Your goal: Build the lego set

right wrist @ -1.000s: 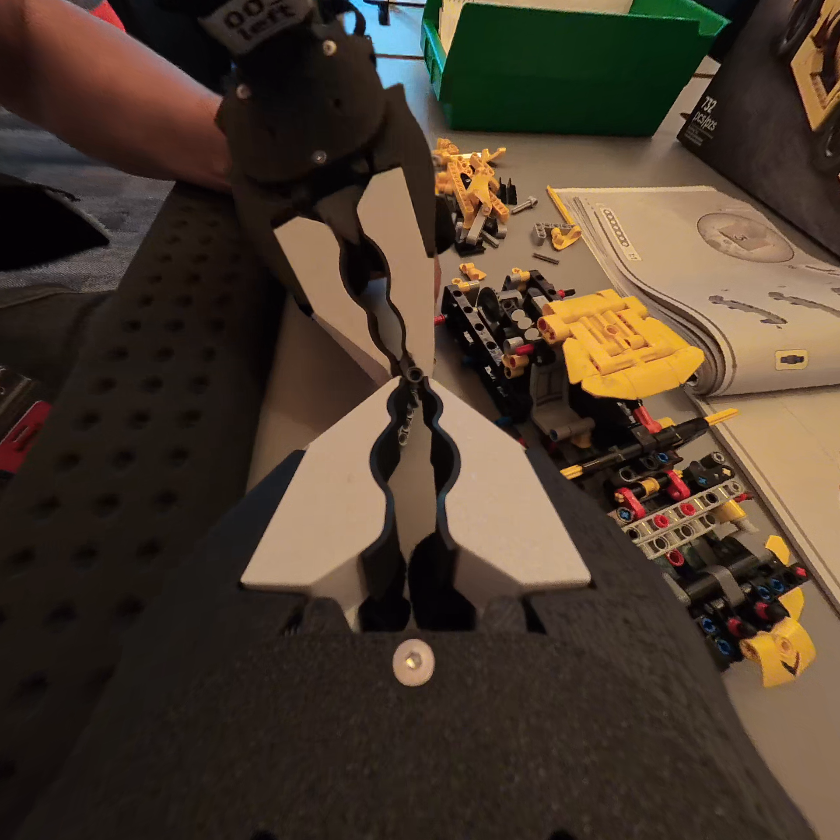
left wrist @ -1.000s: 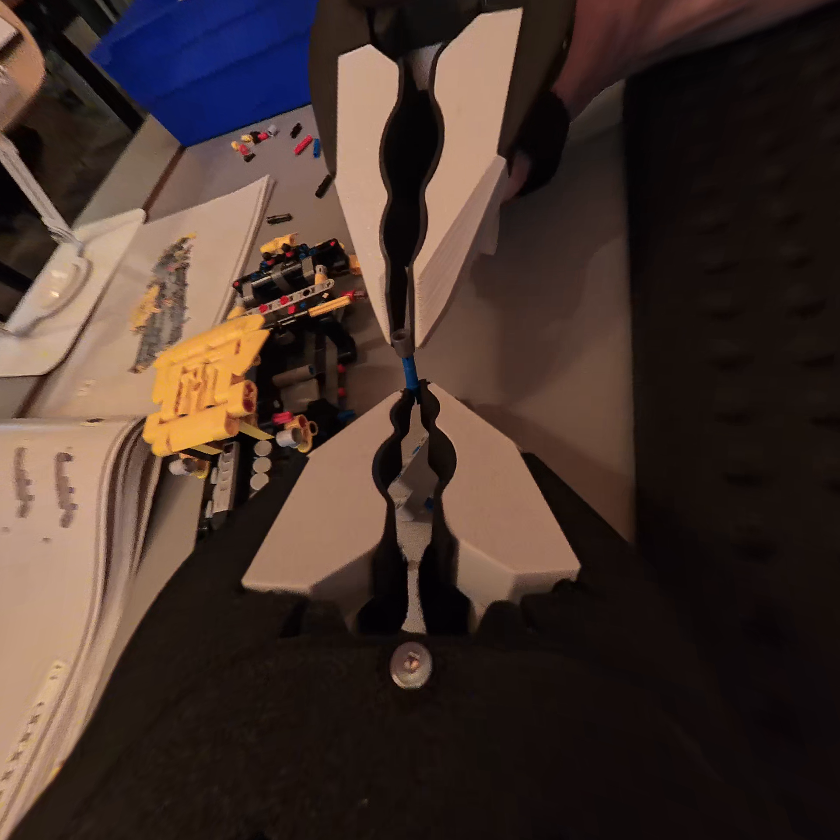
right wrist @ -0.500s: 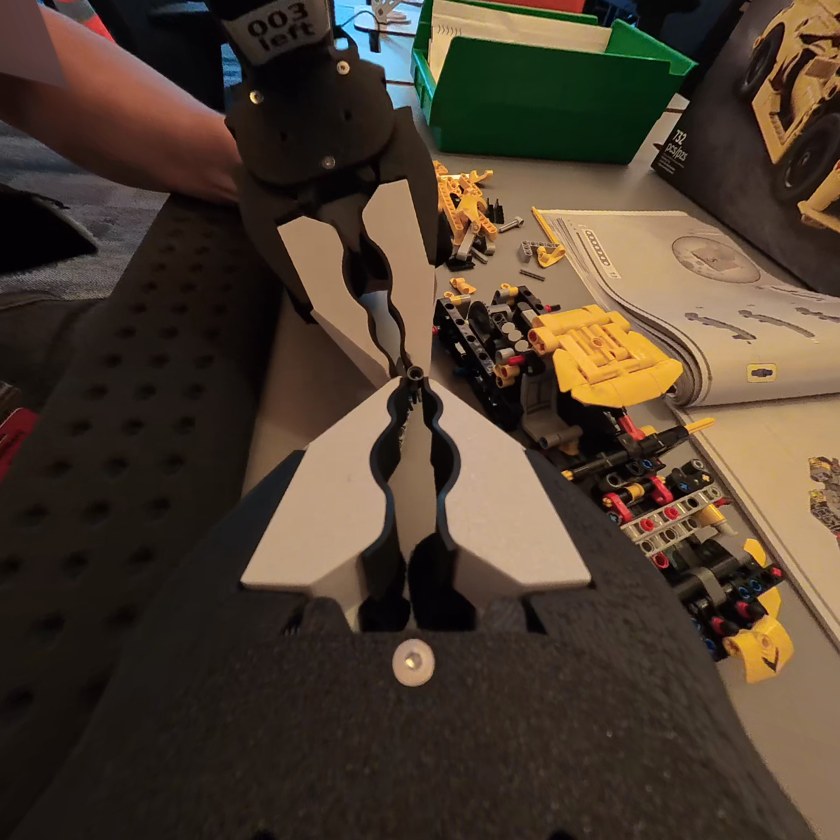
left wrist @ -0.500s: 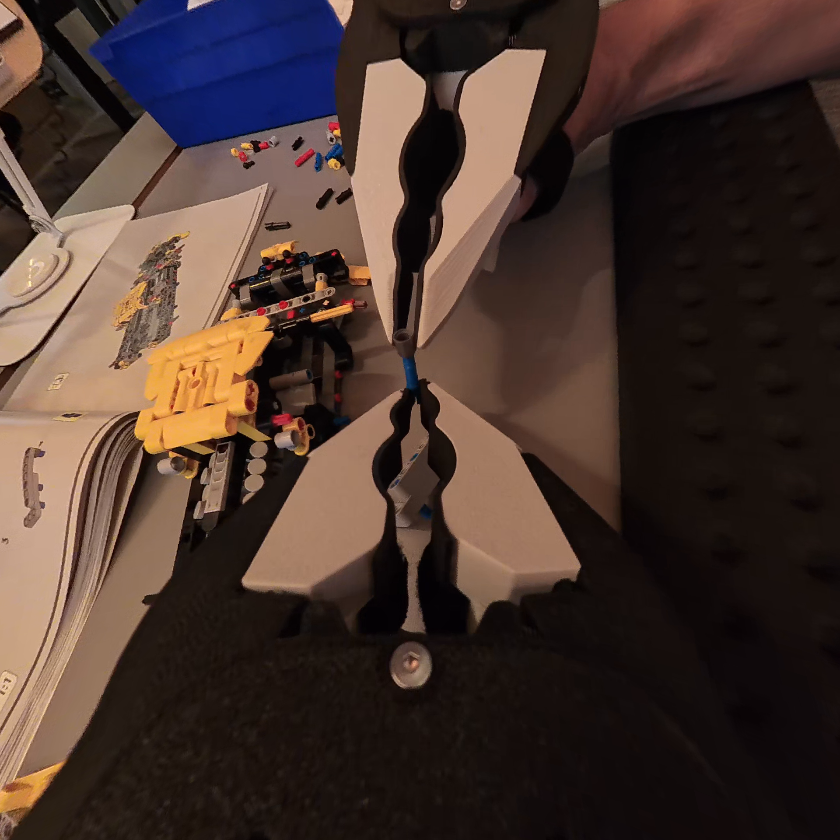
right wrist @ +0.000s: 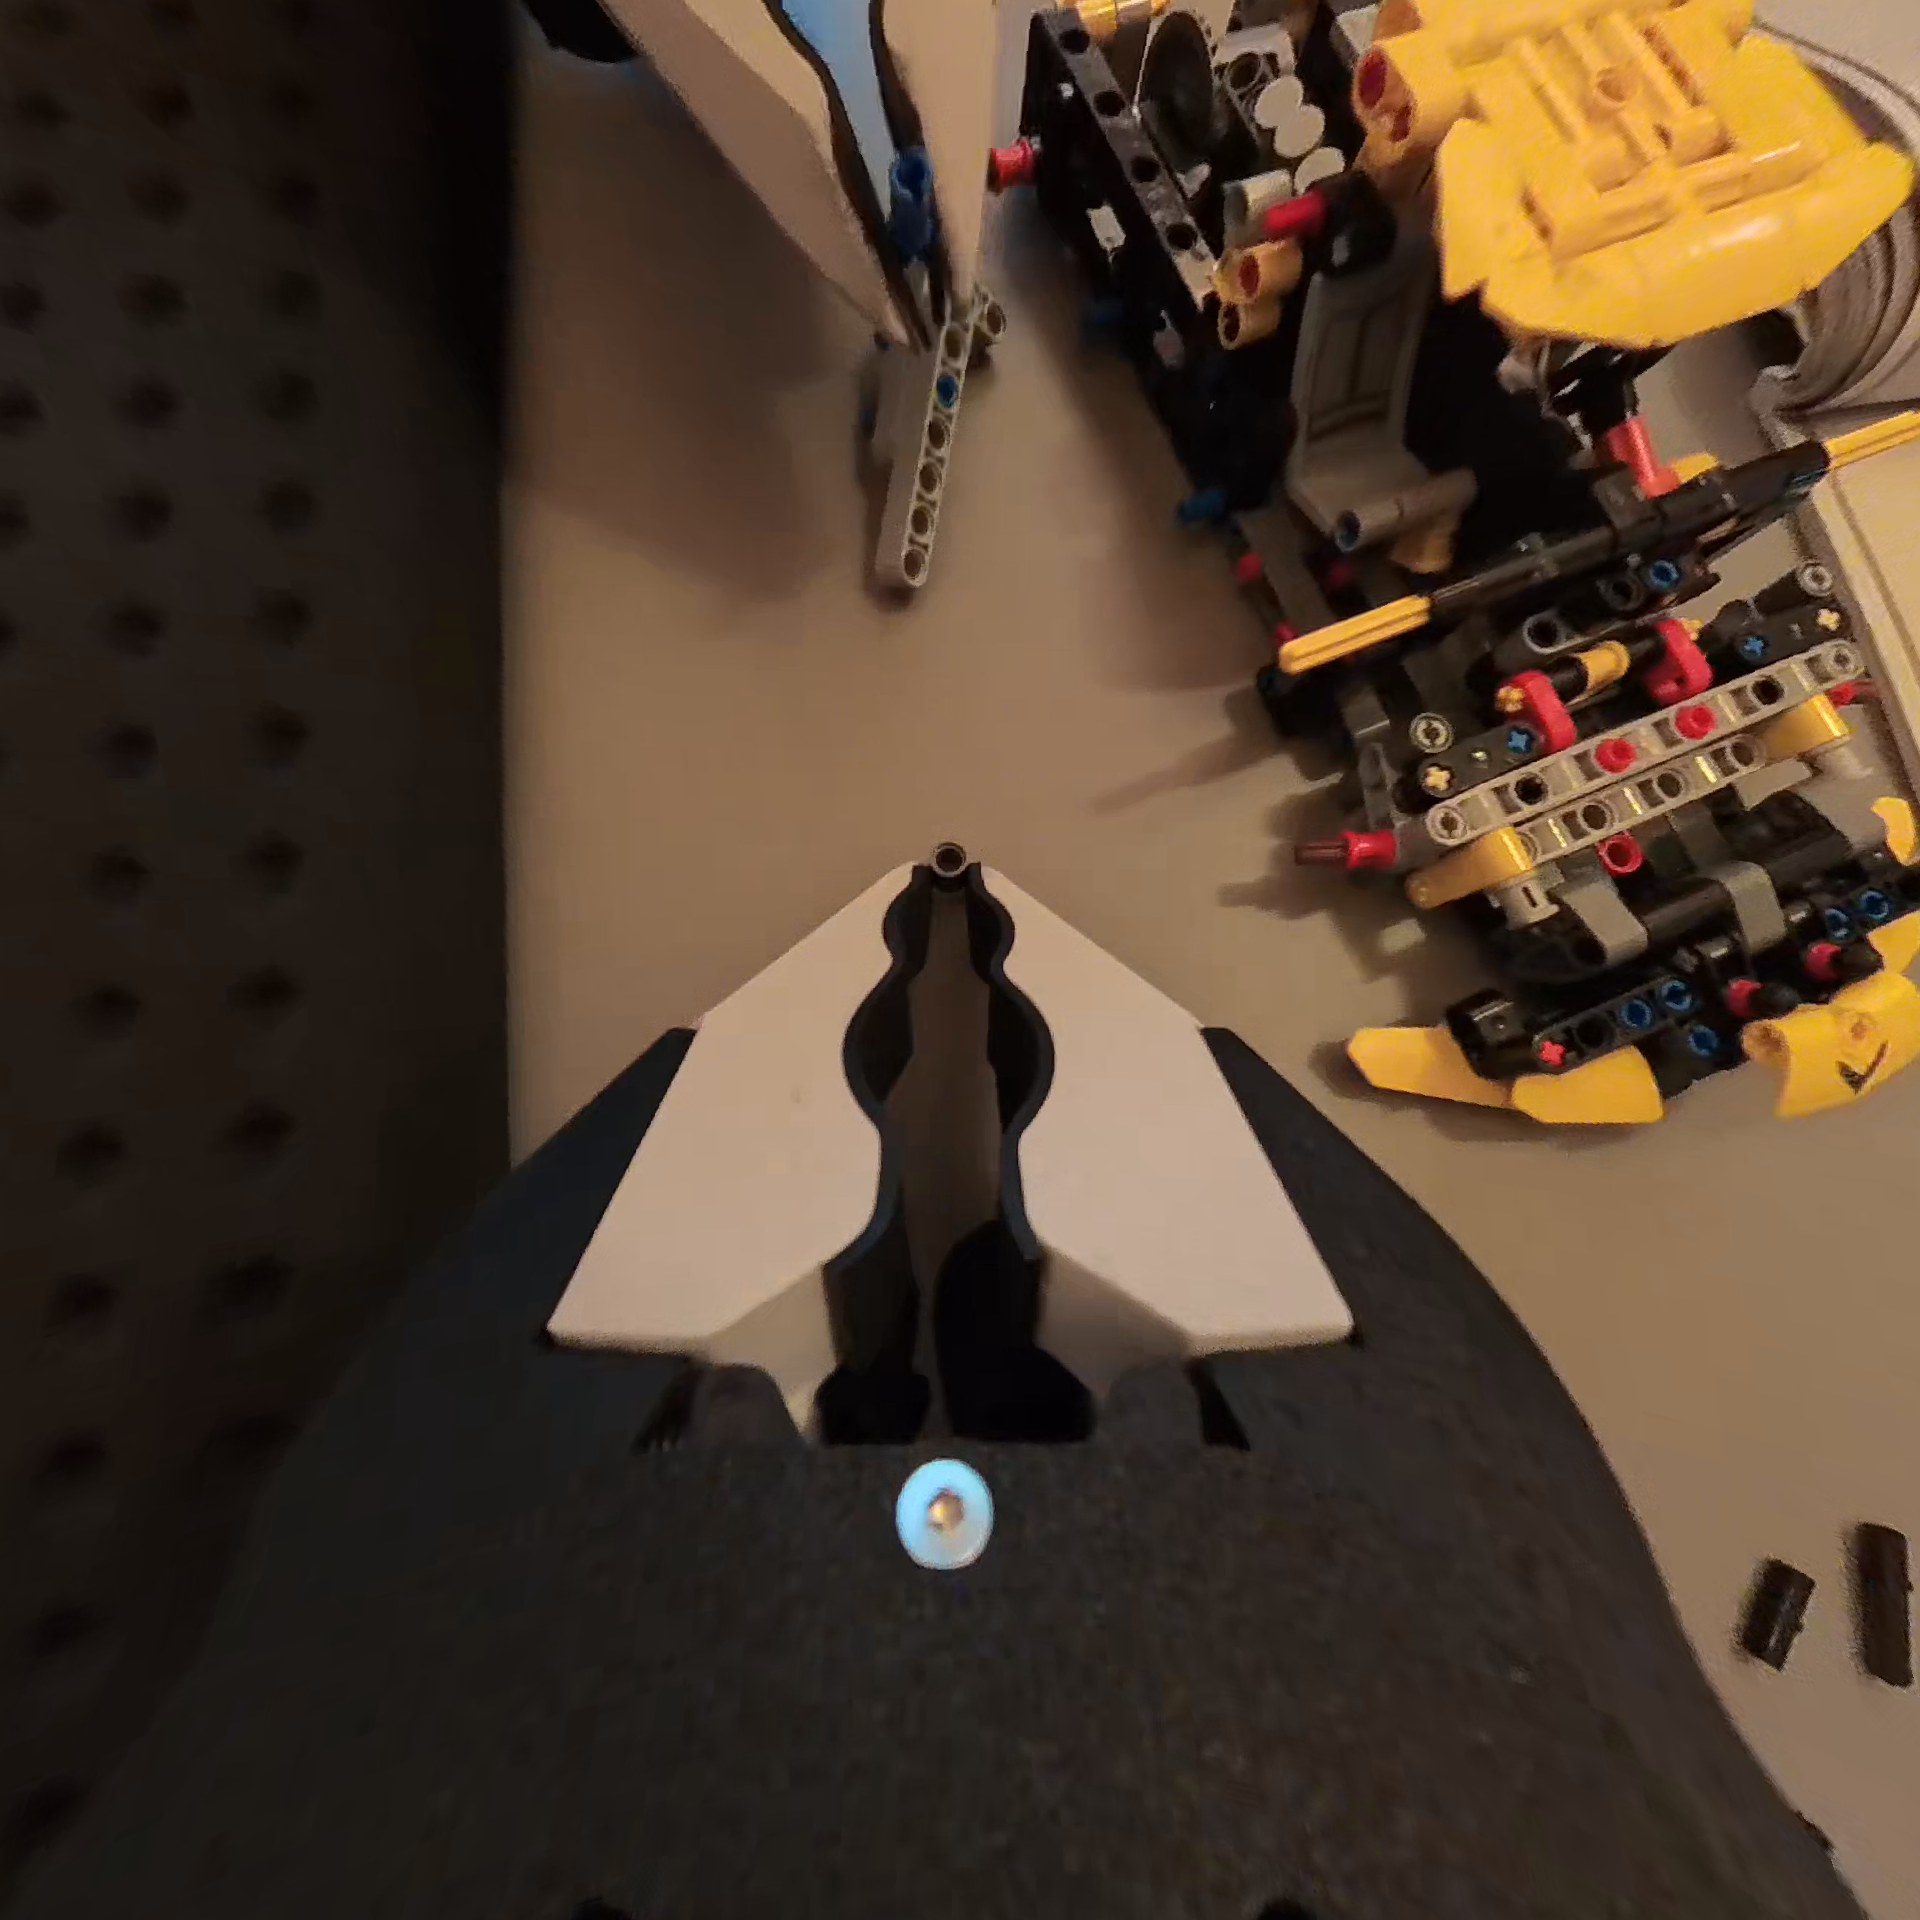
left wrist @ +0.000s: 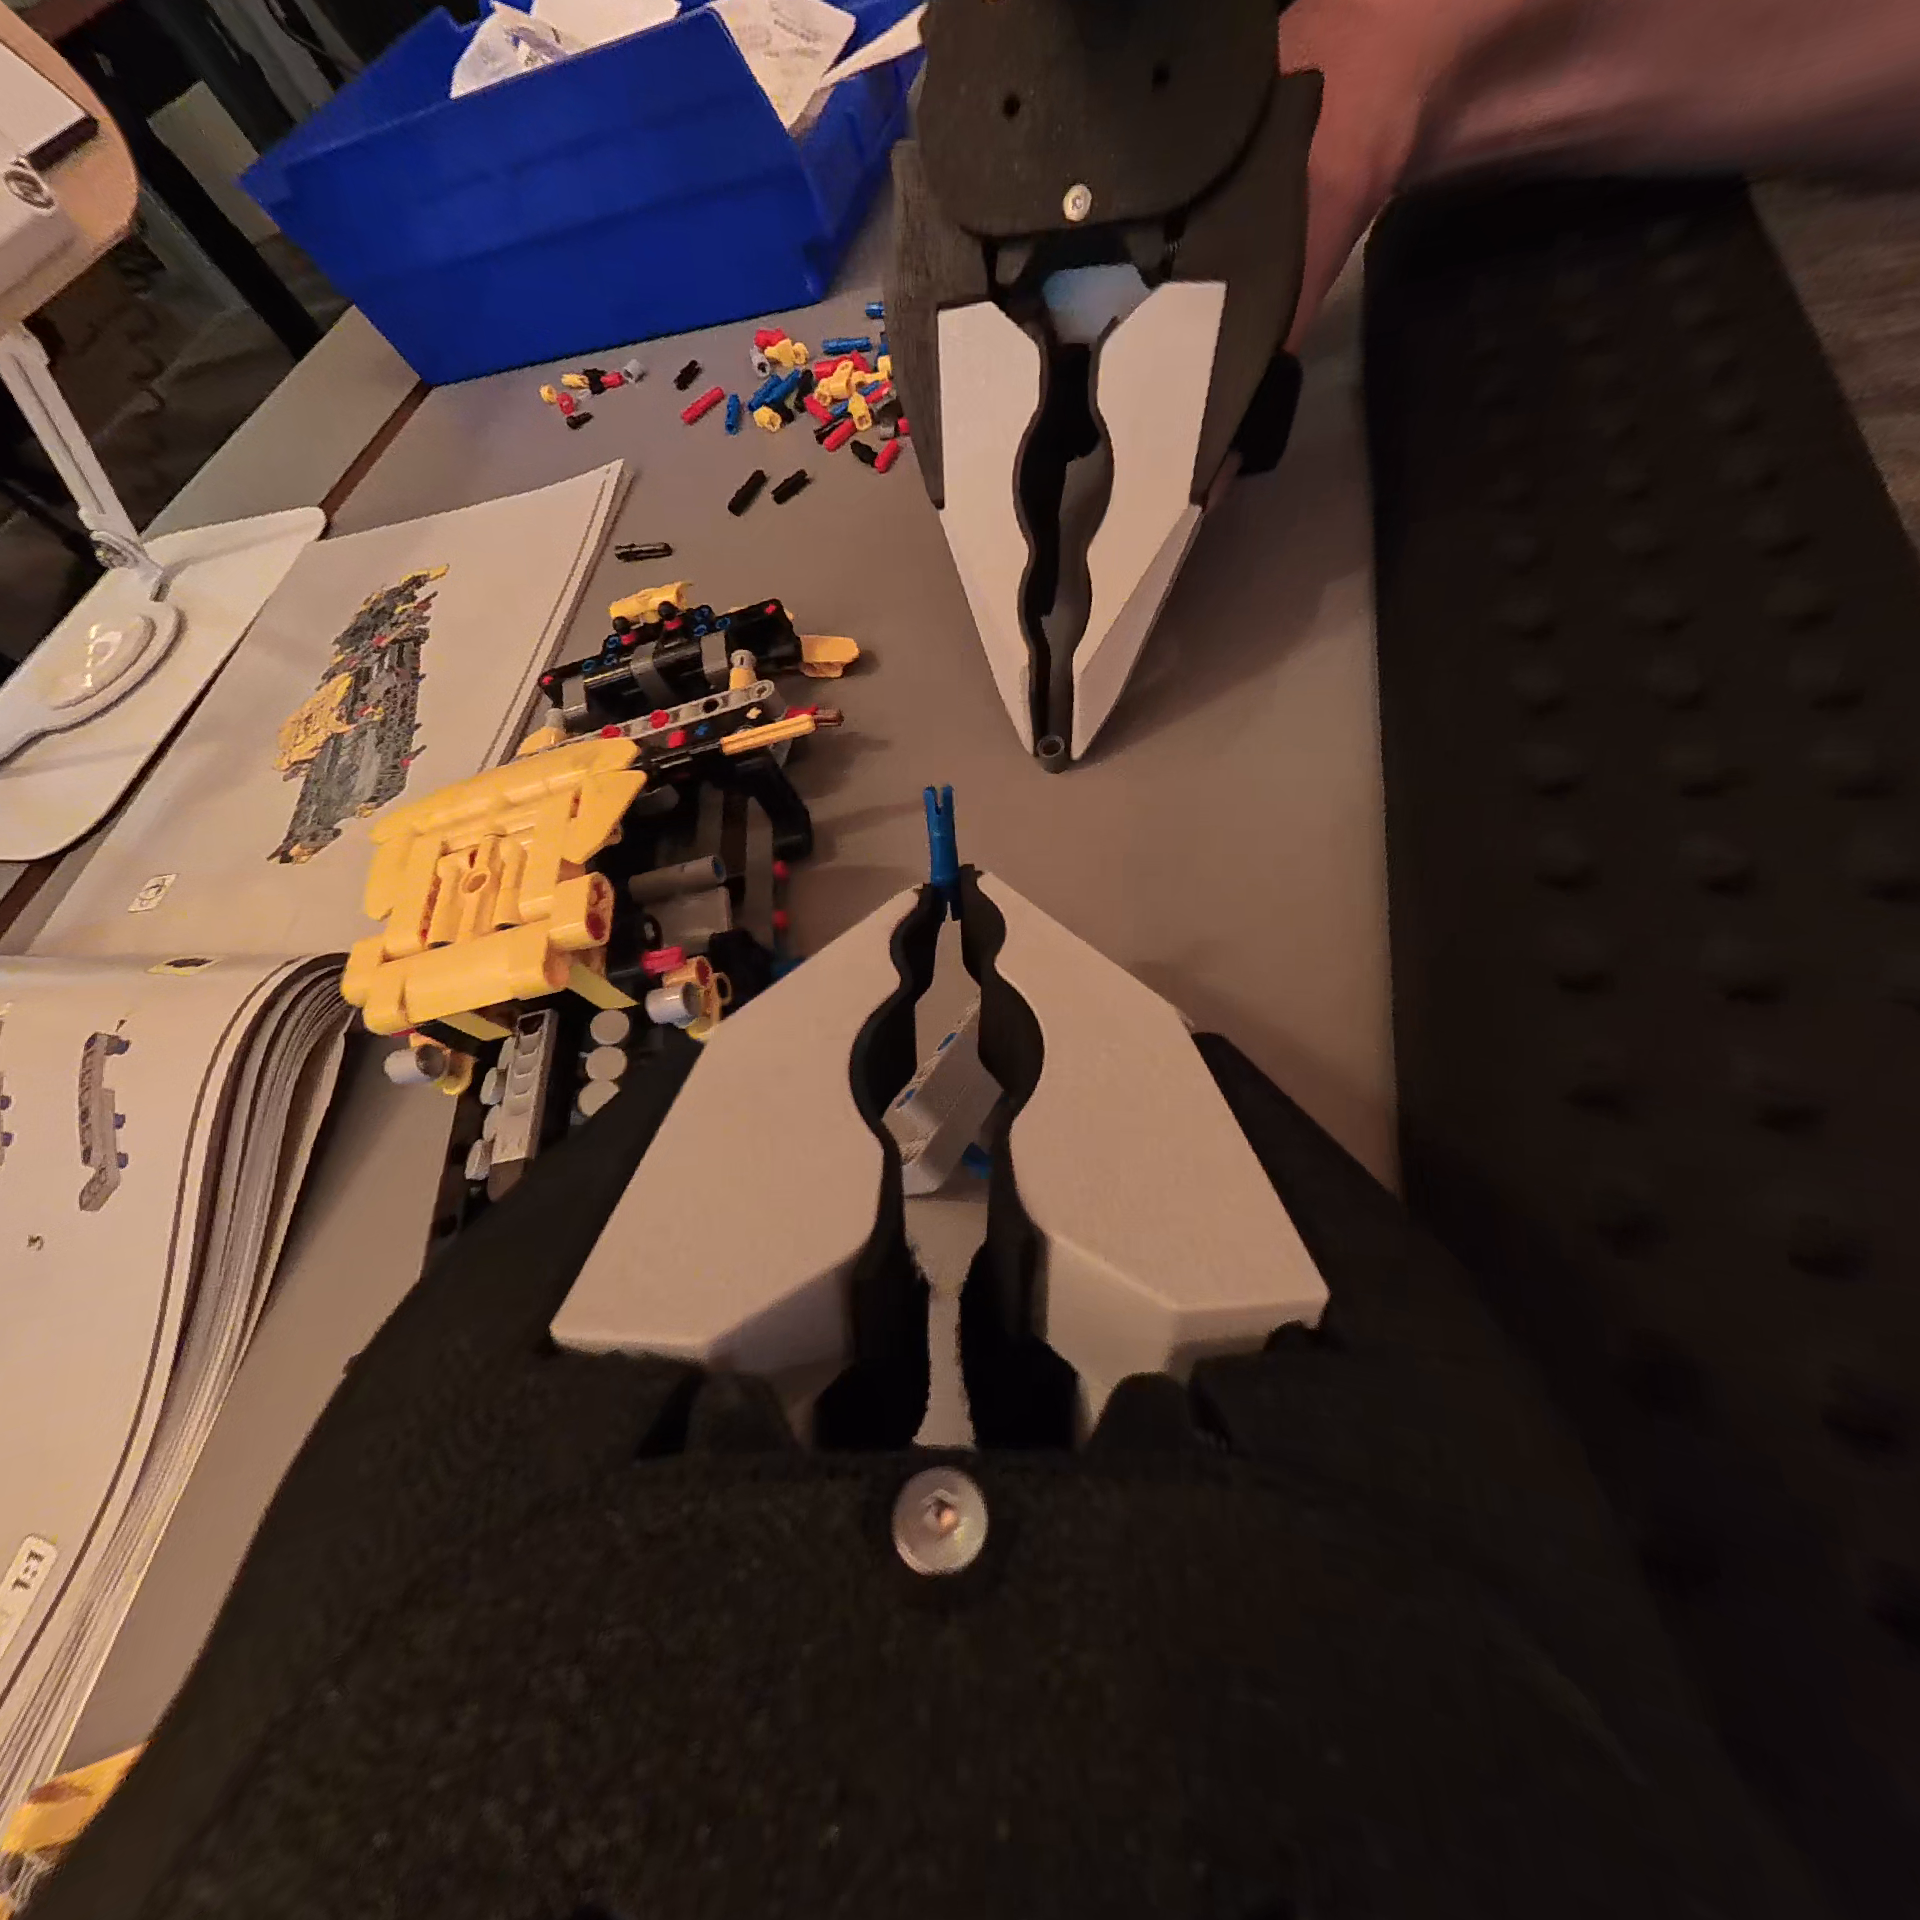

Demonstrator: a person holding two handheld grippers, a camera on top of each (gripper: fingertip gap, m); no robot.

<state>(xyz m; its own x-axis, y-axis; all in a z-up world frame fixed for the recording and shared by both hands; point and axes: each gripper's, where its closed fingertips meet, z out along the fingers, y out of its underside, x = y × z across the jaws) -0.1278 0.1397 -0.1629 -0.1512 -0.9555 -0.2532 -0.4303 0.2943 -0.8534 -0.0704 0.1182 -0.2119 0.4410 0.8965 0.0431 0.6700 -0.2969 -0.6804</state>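
- Pulled apart since half a second ago: right tongs (left wrist: 1055, 743) and left tongs (left wrist: 940, 888), tip to tip before with the grey sleeve on the blue pin, now clear of each other over the worktop (left wrist: 1195, 852).
- Left tongs (right wrist: 925, 312) pinched shut on a grey beam (right wrist: 930, 447), with the blue pin (left wrist: 938, 831) standing out past the tips.
- Right tongs (right wrist: 948, 868) narrowed onto a small grey sleeve (right wrist: 948, 859), its open end facing forward.
- Beam hanging slantwise from the left tips above bare worktop, seen in the right wrist view.
- Yellow-and-black model (left wrist: 582, 862) lying on the worktop just left of the left tongs, against the open manual (left wrist: 156, 1143).
- Loose pins (left wrist: 800, 390) scattered near the blue bin (left wrist: 561, 218), well beyond the model.
- Dark perforated mat (left wrist: 1662, 727) along the right side.
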